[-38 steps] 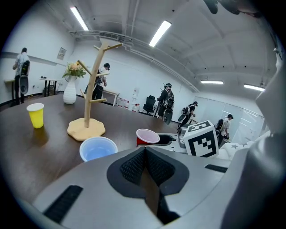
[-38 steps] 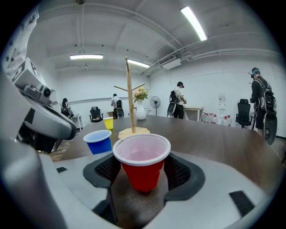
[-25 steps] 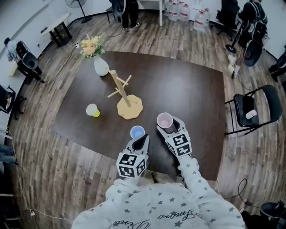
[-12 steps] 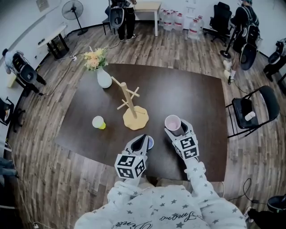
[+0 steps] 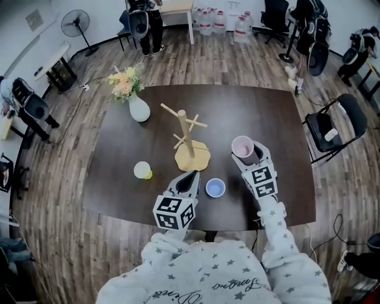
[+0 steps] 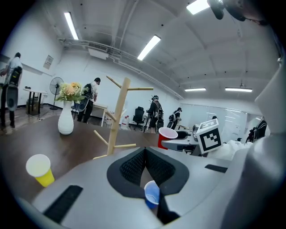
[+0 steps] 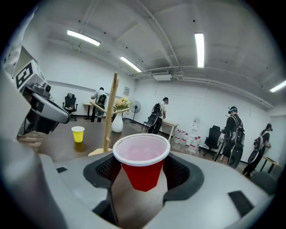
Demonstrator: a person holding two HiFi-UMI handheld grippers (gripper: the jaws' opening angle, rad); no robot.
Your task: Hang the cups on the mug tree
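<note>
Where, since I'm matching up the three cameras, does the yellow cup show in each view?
Head view: yellow cup on the table's left half, left of the mug tree.
Left gripper view: lower left, left of the mug tree.
Right gripper view: left of centre, left of the mug tree's post.
Shared landmark: the mug tree, with the cup to its left in every view.

- A grey-brown wood-plank floor [image 5: 65, 231] runs all round a broad, dark brown desk [image 5: 261, 113].
- A black folding chair [image 5: 320, 127] stands just off the desk's right edge.
- Black office chairs [image 5: 32, 107] sit along the left wall.
- A standing fan [image 5: 75, 24] and a pale side table [image 5: 53, 54] occupy the far left corner.
- Large water bottles [image 5: 228, 24] are lined up at the white far wall [image 7: 187, 103].
- Long strip lights [image 7: 199, 44] glow on the white ceiling.
- A person [image 5: 142, 18] stands at the far end.
</note>
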